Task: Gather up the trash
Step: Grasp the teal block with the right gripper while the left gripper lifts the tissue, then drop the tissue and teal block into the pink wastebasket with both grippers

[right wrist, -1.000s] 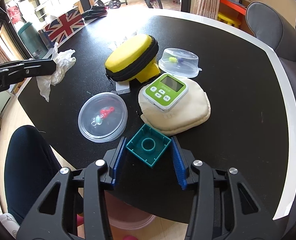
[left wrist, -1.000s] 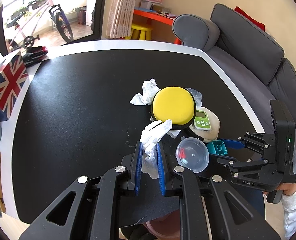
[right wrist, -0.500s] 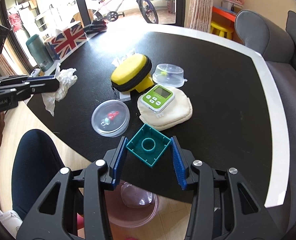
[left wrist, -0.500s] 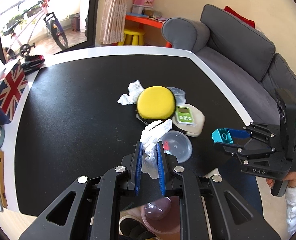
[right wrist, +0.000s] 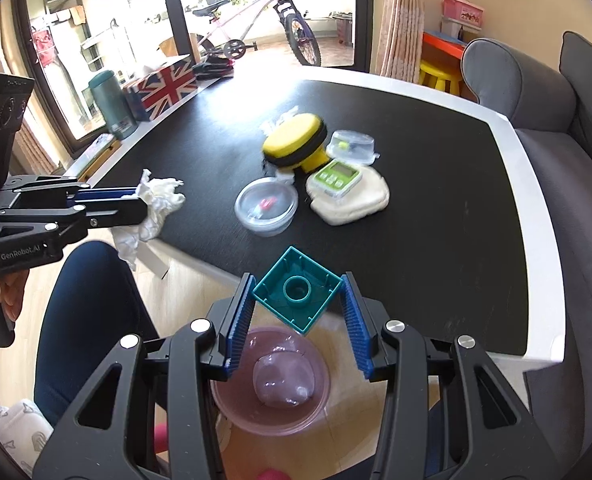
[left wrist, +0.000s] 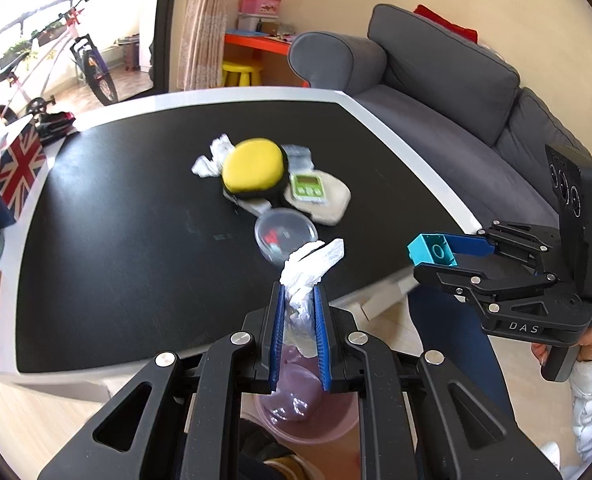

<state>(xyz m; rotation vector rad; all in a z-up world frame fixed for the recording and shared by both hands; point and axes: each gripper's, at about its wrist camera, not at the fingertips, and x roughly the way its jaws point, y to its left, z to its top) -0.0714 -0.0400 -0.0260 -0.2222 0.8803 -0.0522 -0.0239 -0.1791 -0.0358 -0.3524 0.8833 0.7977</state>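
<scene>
1. Left wrist view: the left gripper (left wrist: 299,312) has its jaws closed on a crumpled white tissue (left wrist: 310,266), which sticks up out of them toward 12 o'clock. Below the jaws, at 6 o'clock, sits a pink bin (left wrist: 308,412) on the floor, off the near edge of the black surface (left wrist: 136,220). A second tissue (left wrist: 210,160) lies on the surface at 11 o'clock, touching a yellow case (left wrist: 254,168). At 3 o'clock the right gripper (left wrist: 432,254) holds a teal block (left wrist: 430,250).

2. Right wrist view: the right gripper (right wrist: 298,312) has its jaws clamped on the teal block (right wrist: 298,294), held corner-on with its hollow underside facing the camera. The pink bin (right wrist: 272,380) lies straight below at 6 o'clock. At 9 o'clock the left gripper (right wrist: 146,200) carries the tissue (right wrist: 156,204) past the edge of the surface (right wrist: 436,184). A lidded clear tub (right wrist: 266,208), a green timer (right wrist: 336,174) on a cream pouch (right wrist: 352,200) and the yellow case (right wrist: 294,140) rest on the surface around 12 o'clock.

3. Step in hand, as I judge it: both loads are hanging over the bin for the drop. Next move calls for opening each pair of jaws squarely above the rim; the light tissue may cling to the pads or drift aside, so lowering first would help. The tissue by the yellow case is left to fetch.
</scene>
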